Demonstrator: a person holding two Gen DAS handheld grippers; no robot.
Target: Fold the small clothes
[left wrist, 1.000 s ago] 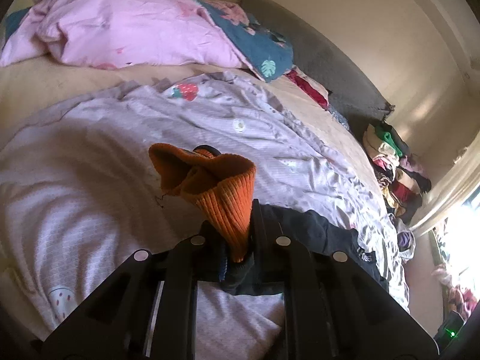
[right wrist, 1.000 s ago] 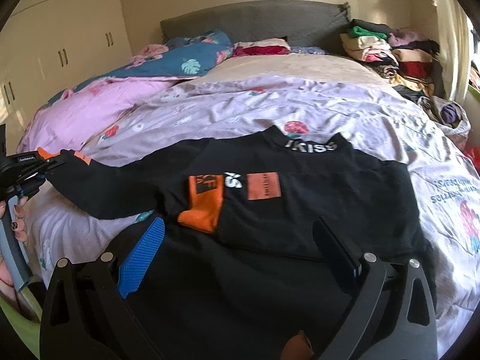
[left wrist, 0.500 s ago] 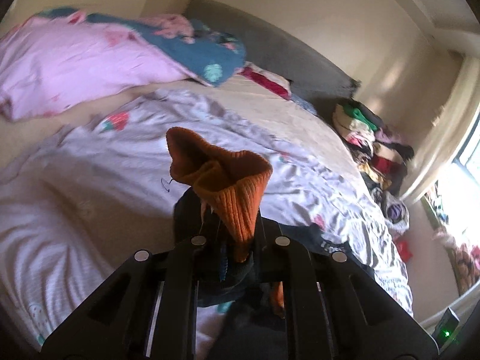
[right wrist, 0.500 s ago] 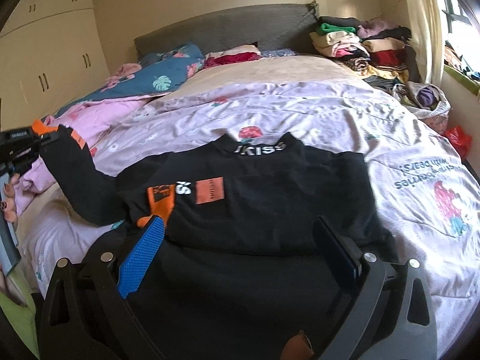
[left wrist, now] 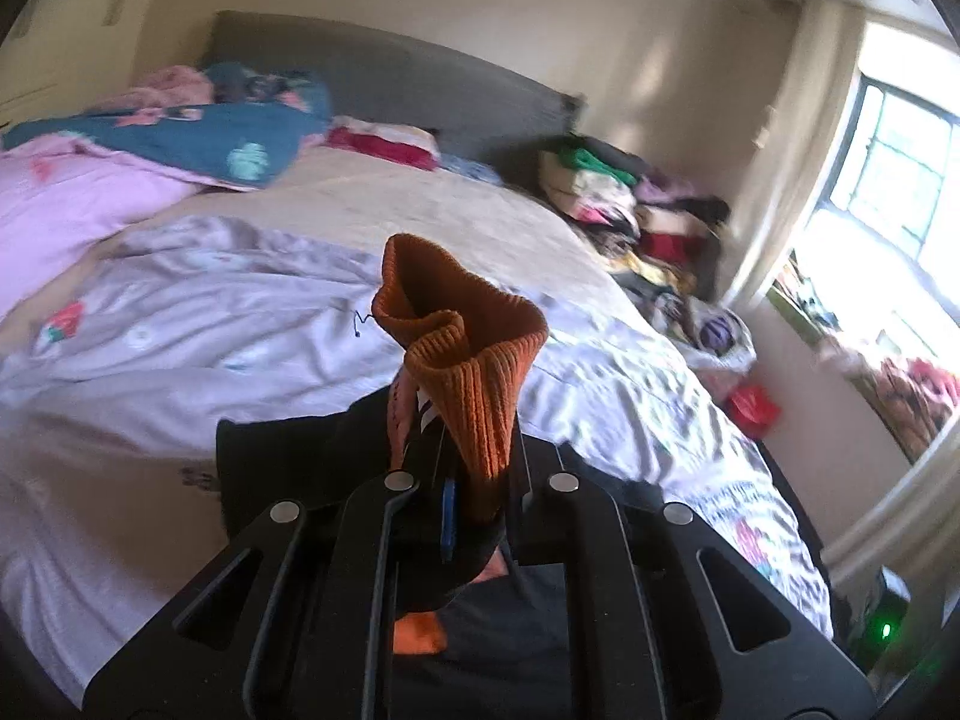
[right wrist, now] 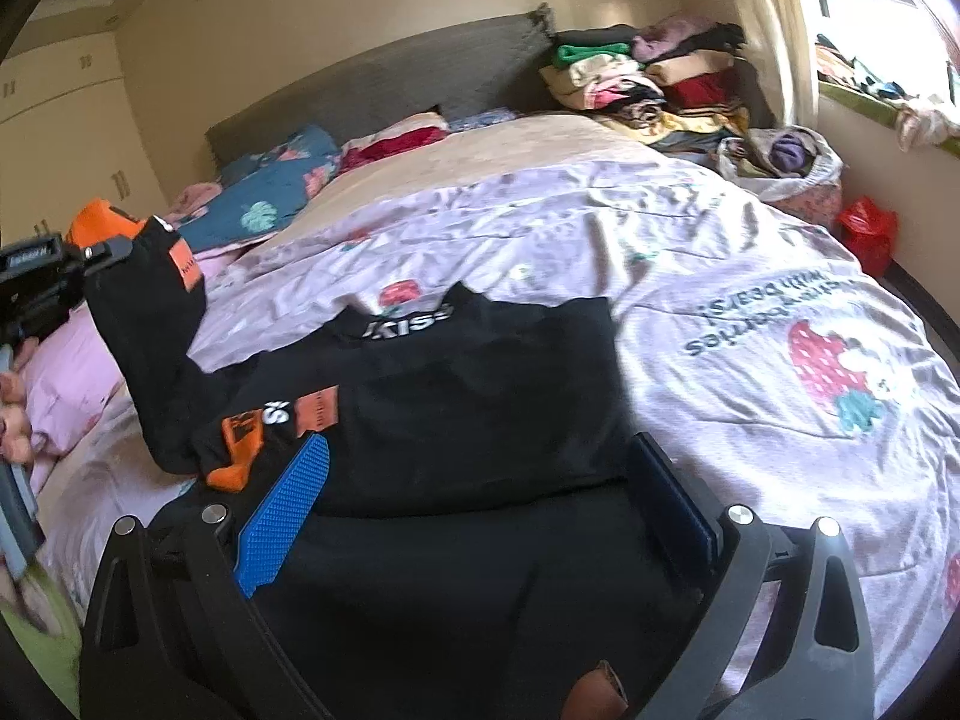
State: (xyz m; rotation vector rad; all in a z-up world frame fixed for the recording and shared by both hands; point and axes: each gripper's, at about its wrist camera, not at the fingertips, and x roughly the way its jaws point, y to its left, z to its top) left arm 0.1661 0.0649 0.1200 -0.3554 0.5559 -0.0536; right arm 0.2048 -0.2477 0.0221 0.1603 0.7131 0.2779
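Observation:
A black sweatshirt (right wrist: 480, 408) with orange patches lies partly folded on the lilac duvet. My left gripper (left wrist: 465, 480) is shut on the sleeve's orange ribbed cuff (left wrist: 474, 360) and holds the sleeve (right wrist: 150, 324) lifted above the bed at the shirt's left side. In the right wrist view the left gripper (right wrist: 84, 258) shows at the far left with the orange cuff (right wrist: 99, 222). My right gripper (right wrist: 474, 504) is open and empty, hovering over the shirt's lower part, blue pad (right wrist: 288, 504) on its left finger.
The lilac strawberry-print duvet (right wrist: 750, 324) covers the bed. Pink and blue bedding (left wrist: 150, 168) lies at the back left by the grey headboard (right wrist: 384, 90). A pile of clothes (right wrist: 654, 84) stands back right, with a bag (right wrist: 780, 162) and a red bag (right wrist: 864, 228) beside the bed.
My left gripper has lifted the sleeve by its cuff and swung it up and toward the shirt's body. The right gripper has stayed open and shifted slightly closer over the shirt.

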